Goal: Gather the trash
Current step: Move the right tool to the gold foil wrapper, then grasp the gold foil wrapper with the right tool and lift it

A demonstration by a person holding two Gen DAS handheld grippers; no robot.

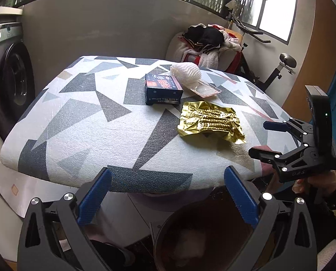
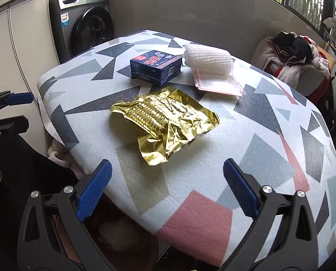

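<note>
Crumpled gold foil wrapper [image 2: 165, 124] lies on the patterned table [image 2: 269, 158], just ahead of the empty, wide-open right gripper [image 2: 166, 189]. Left gripper [image 1: 168, 192] also gapes empty. Thin, flat foil could slip from the pinch.

Grey front-load washing machine [image 2: 86, 24] at left w/ pale cabinet doors [image 2: 21, 45] beside it. Plain grey wall panel [image 1: 100, 29] behind patterned table [image 1: 82, 122]. Daylit windows [image 1: 274, 6] up top; clothes pile [image 1: 208, 43] & exercise bike [image 1: 278, 67] at right.
</note>
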